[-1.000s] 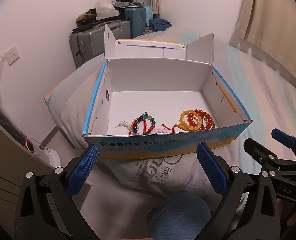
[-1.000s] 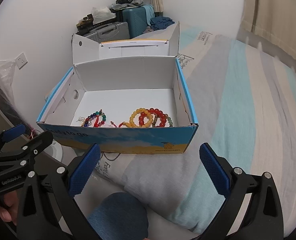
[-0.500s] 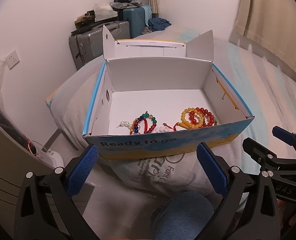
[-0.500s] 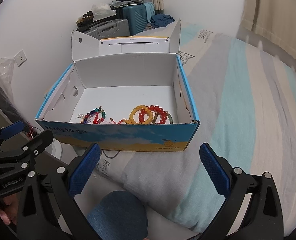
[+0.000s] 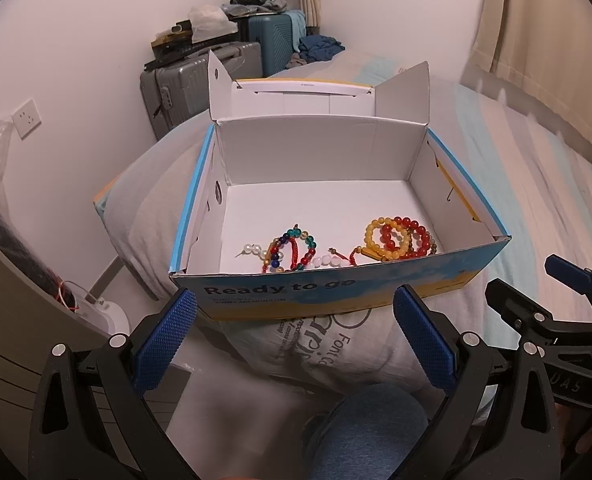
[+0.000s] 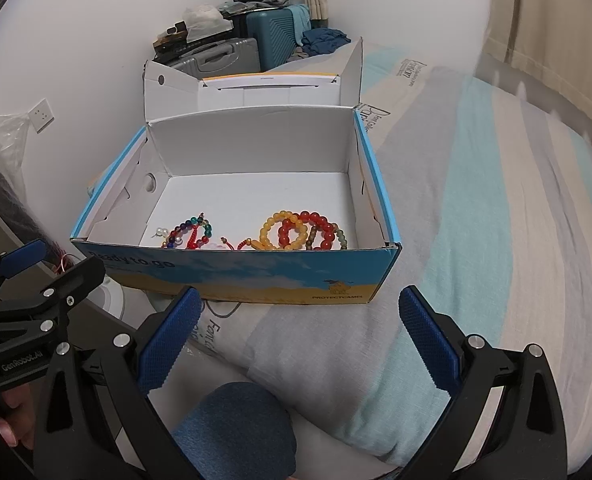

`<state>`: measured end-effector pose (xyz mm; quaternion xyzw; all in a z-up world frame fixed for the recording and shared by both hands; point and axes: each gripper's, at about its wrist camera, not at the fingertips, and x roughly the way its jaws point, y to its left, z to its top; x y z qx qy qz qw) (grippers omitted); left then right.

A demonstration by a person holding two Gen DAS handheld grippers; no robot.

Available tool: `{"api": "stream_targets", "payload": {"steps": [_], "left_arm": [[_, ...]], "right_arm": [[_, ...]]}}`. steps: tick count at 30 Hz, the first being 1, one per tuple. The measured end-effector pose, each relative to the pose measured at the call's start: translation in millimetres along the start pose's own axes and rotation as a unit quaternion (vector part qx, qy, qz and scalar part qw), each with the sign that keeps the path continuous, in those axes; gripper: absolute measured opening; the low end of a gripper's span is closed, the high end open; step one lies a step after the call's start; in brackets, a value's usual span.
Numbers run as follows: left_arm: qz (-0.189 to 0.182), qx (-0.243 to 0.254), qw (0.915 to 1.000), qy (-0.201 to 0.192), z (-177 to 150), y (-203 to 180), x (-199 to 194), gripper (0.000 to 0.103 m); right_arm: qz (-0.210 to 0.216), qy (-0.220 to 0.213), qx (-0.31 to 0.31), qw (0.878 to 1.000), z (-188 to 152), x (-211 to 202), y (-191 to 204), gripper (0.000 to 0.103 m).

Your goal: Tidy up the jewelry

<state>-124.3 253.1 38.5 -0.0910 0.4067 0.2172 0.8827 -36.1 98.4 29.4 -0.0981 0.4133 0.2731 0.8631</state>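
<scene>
An open blue and yellow cardboard box (image 5: 335,292) (image 6: 256,280) sits on a pillow on the bed, its lid folded back. Inside, near the front wall, lie several bead bracelets: a multicoloured one (image 5: 292,246) (image 6: 194,232) on the left, and yellow and red ones (image 5: 395,238) (image 6: 299,230) on the right. My left gripper (image 5: 294,330) is open and empty, just in front of the box. My right gripper (image 6: 299,334) is open and empty, in front of the box's right half. Each gripper shows at the edge of the other's view.
The striped bed cover (image 6: 495,220) stretches to the right. Grey and teal suitcases (image 5: 200,80) with clutter stand against the back wall. A curtain (image 5: 543,40) hangs at the right. A blue-clad knee (image 5: 367,432) is below the grippers. A white device (image 5: 104,316) sits beside the bed at left.
Both grippers have shifted slightly relative to the box; the view of it rose a little. Both stay open and empty. The bracelets have not moved.
</scene>
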Motion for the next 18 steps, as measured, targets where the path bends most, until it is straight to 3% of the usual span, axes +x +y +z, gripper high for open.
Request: {"api": "stream_targets", "payload": {"steps": [18], "left_arm": [[0.012, 0.017, 0.9998, -0.002, -3.2, -9.2, 2.2, 0.097]], "right_arm": [[0.001, 0.005, 0.000, 1.000, -2.0, 4.5, -9.5, 0.095]]}}
